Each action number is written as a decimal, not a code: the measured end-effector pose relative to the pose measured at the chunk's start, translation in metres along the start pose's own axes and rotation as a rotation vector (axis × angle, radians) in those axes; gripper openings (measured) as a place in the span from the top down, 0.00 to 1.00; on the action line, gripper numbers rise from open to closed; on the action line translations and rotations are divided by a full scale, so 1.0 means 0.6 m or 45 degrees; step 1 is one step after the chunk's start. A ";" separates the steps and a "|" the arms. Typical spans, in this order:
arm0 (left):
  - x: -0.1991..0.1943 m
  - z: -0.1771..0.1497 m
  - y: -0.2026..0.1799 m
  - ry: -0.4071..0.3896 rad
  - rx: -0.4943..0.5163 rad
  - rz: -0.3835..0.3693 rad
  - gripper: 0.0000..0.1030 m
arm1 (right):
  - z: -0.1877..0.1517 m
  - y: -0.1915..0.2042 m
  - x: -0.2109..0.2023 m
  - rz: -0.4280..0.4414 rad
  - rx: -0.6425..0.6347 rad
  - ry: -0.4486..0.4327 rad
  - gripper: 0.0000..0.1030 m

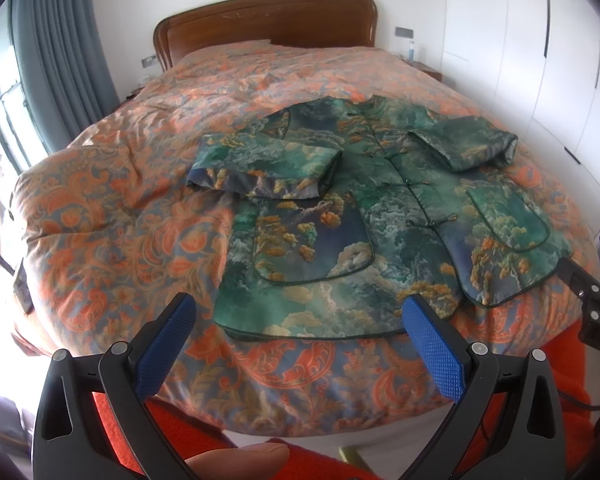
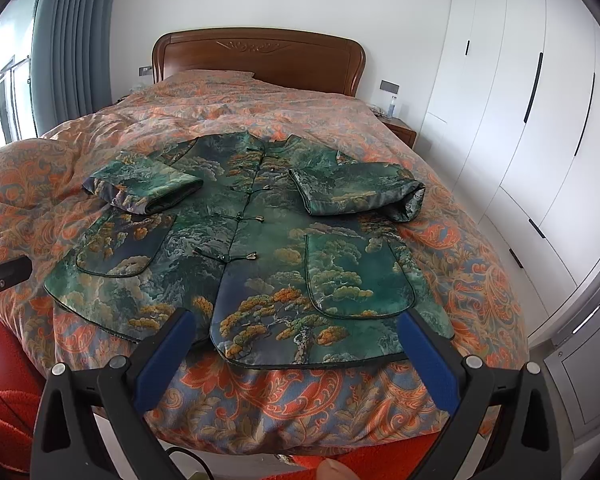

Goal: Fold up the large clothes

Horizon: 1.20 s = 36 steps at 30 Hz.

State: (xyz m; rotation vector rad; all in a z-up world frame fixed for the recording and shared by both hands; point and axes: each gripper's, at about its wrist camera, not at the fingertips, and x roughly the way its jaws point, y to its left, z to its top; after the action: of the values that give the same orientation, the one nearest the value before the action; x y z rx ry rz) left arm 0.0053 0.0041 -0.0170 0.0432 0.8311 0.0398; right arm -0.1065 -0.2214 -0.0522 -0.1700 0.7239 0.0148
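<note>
Sleeves are already folded in across the jacket [image 2: 260,240], which lies flat mid-frame on the quilt [image 2: 300,392], hem toward me. I judge the next move is to take the hem corners and carry them toward the collar. My left gripper [image 1: 296,344] and right gripper [image 2: 296,356] hover low before the hem, fingers spread wide, holding nothing.

Home bedroom: wooden headboard [image 2: 256,58], bed with orange paisley duvet [image 2: 100,152], white wardrobe doors [image 2: 512,120], grey curtain [image 2: 72,40].
</note>
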 end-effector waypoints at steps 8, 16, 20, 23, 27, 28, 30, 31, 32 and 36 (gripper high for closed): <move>-0.004 0.001 -0.006 -0.003 0.005 -0.006 0.00 | 0.000 0.000 0.000 0.002 0.000 -0.001 0.00; -0.006 0.002 -0.008 -0.001 0.010 -0.006 0.00 | 0.000 0.003 -0.001 0.000 -0.003 -0.007 0.00; -0.007 0.002 -0.008 -0.005 0.007 -0.008 0.00 | 0.000 0.003 -0.002 0.001 -0.003 -0.004 0.00; -0.010 0.000 -0.008 0.000 0.015 -0.020 0.00 | 0.000 0.006 -0.005 -0.001 -0.013 -0.010 0.00; -0.004 -0.003 -0.010 0.032 0.033 -0.027 0.00 | 0.002 0.009 -0.007 -0.005 -0.024 -0.005 0.00; -0.003 -0.003 -0.012 0.039 0.037 -0.027 0.00 | 0.001 0.008 -0.006 -0.006 -0.022 -0.001 0.00; -0.001 -0.006 -0.011 0.045 0.043 -0.027 0.00 | 0.001 0.006 -0.004 -0.008 -0.018 0.007 0.00; -0.001 -0.005 -0.012 0.046 0.045 -0.027 0.00 | 0.001 0.005 -0.003 -0.009 -0.017 0.011 0.00; 0.000 -0.007 -0.011 0.045 0.045 -0.030 0.00 | 0.000 0.004 -0.002 -0.011 -0.015 0.015 0.00; 0.001 -0.007 -0.013 0.051 0.052 -0.033 0.00 | 0.001 0.000 -0.003 -0.016 -0.012 0.017 0.00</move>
State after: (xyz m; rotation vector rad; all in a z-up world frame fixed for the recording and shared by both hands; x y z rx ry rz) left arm 0.0026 -0.0035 -0.0210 0.0703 0.8721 -0.0004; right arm -0.1075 -0.2210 -0.0507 -0.1836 0.7363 0.0052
